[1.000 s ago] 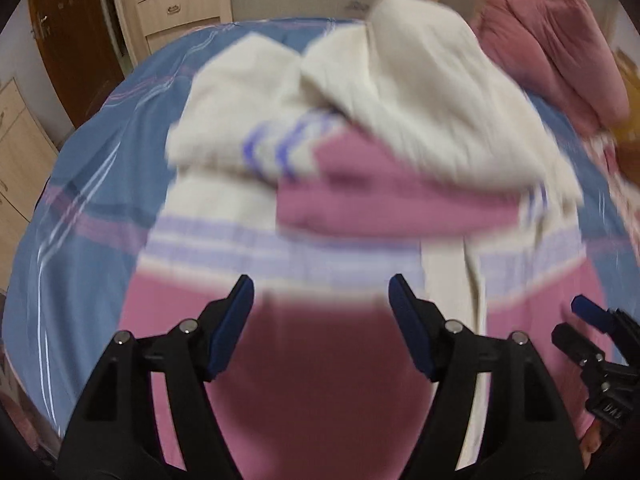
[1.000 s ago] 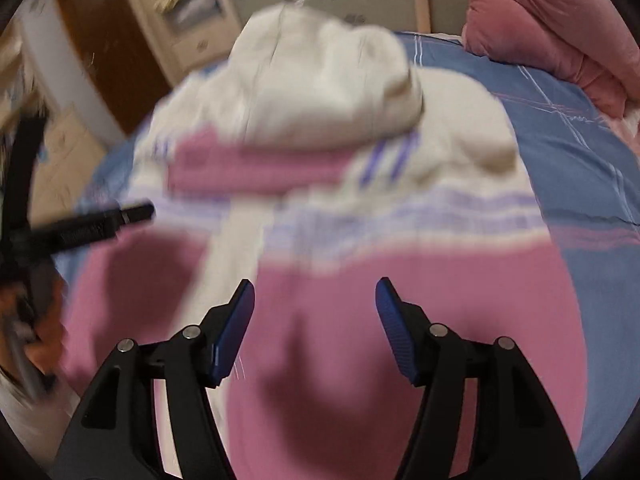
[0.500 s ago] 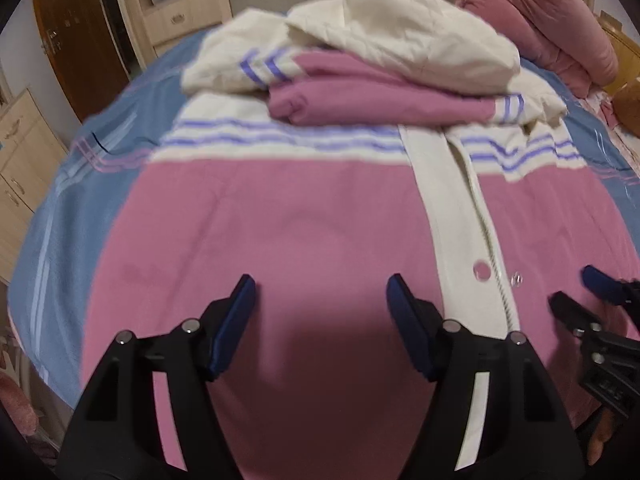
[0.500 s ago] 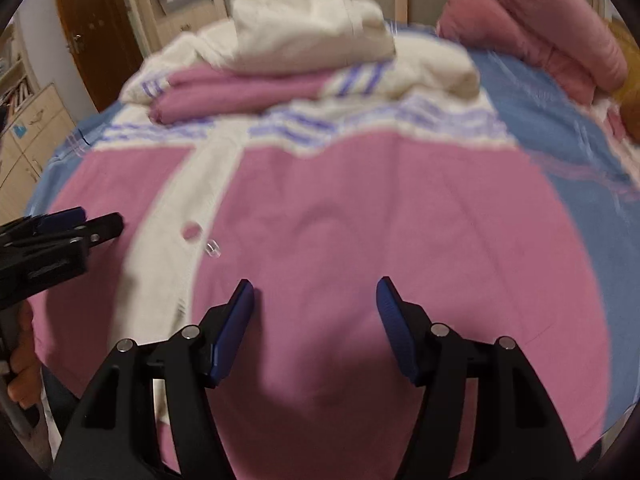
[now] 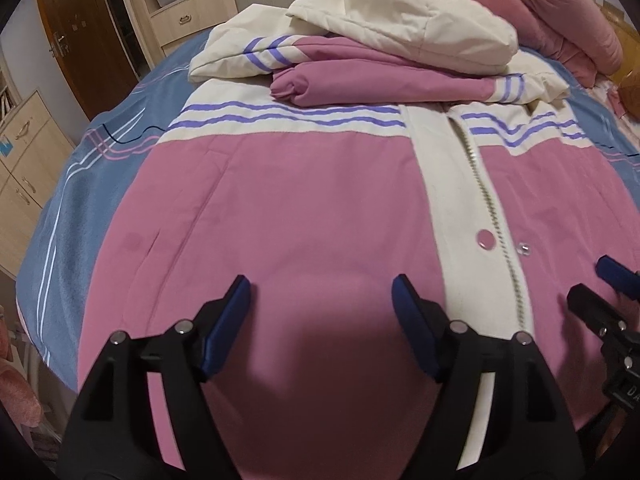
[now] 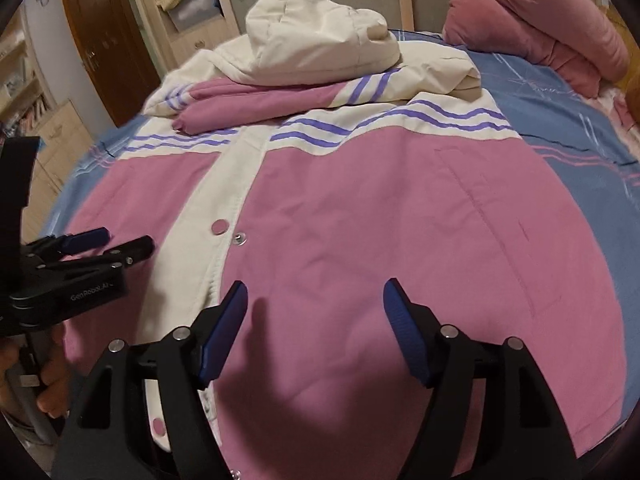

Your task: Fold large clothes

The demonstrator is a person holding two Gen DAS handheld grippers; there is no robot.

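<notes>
A large padded jacket of pink fabric with a cream yoke, violet stripes and a cream hood [image 5: 304,216] is spread front-up on a blue bedspread with pale and pink lines [image 5: 104,168]; its sleeves are seen folded across the chest, the cream hood [image 6: 320,40] laid on top of them towards twelve o'clock. The left gripper with black arms and blue pads [image 5: 320,300] is held above the lower pink panel at six o'clock in its own view, its jaws opening, with no cloth pinched between the pads; the cream placket with its metal zip [image 5: 480,200] runs just to the two o'clock side of it. The right gripper of the same make [image 6: 316,304] is likewise unclenched and opening over the other front panel, the pink snap button [image 6: 219,226] lying towards ten o'clock from it, and nothing is gripped. The step in hand is judged to be the taking of the hem, which lies below the edge of both views, so that the lower body can be carried up over the folded sleeves. It is done well if both layers of the thick padding are caught at matching points either side of the placket, the two sides are lifted together, and the fold is laid level with the violet stripes
</notes>
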